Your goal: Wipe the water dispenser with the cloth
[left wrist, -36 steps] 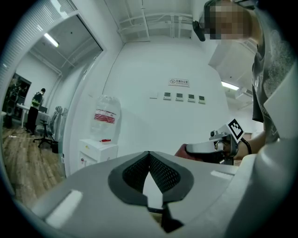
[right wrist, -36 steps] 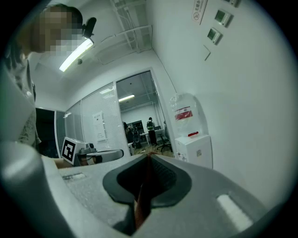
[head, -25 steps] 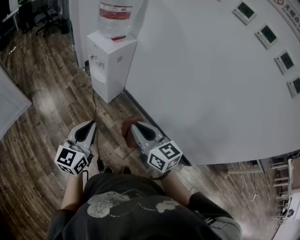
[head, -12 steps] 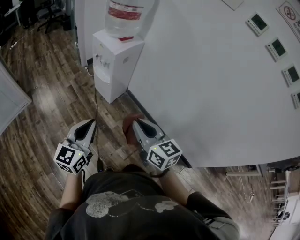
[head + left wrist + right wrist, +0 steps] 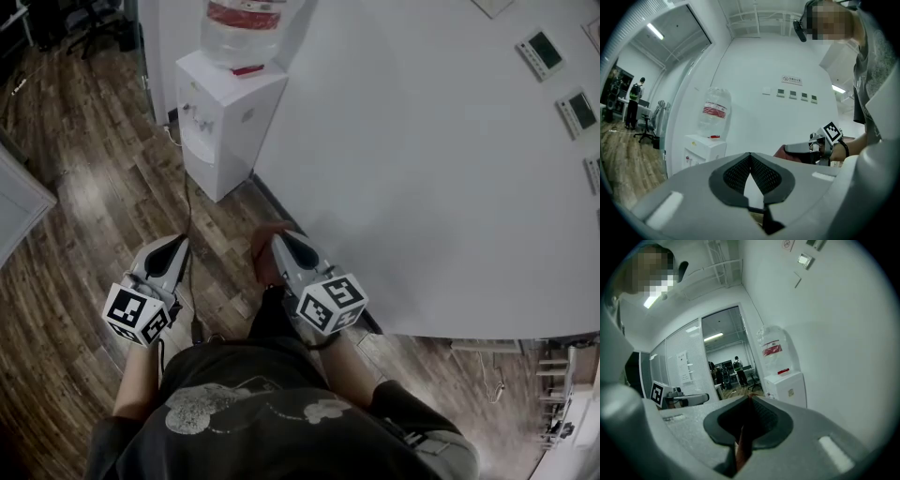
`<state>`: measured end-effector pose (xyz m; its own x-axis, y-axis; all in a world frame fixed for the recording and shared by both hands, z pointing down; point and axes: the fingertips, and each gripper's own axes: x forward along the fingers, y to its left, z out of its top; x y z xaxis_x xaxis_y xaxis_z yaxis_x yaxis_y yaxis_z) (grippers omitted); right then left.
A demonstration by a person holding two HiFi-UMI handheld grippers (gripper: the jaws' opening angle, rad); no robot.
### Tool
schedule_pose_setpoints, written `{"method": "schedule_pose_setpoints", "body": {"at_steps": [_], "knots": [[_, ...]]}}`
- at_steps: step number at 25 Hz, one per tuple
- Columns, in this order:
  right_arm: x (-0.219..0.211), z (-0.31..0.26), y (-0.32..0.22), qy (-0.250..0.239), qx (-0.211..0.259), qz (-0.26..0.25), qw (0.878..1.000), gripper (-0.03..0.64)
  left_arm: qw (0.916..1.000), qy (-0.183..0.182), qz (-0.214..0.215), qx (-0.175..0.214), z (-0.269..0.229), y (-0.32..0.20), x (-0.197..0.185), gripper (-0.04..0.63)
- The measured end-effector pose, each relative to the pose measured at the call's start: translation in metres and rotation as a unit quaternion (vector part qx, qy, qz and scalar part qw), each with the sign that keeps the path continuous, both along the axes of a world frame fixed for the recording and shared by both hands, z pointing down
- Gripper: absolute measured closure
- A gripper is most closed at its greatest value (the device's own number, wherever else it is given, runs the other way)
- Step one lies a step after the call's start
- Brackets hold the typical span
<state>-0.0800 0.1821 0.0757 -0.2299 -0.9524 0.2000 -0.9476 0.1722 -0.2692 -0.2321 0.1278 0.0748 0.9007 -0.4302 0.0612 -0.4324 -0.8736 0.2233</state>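
Your left gripper [image 5: 174, 246]: jaws closed, empty. Your right gripper [image 5: 279, 240]: jaws clamped on the cloth [image 5: 261, 255]. Dispenser [image 5: 221, 122]: ahead, well apart.

Bottle [image 5: 246, 26] top cut off, cloth [image 5: 260, 255] mostly hidden behind right gripper [image 5: 279, 240]

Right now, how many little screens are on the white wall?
4. The left gripper view shows the little screens in one row on the white wall: first, second, third, fourth. The head view cuts some off.
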Motion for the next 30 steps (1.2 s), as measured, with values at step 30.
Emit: {"method": "schedule_pose_setpoints", "body": {"at_steps": [30], "knots": [[0.121, 0.049, -0.278, 0.024, -0.018, -0.215, 0.976, 0.606, 0.9732, 0.000, -0.222, -0.059, 0.010, -0.193, 0.182, 0.577]]}}
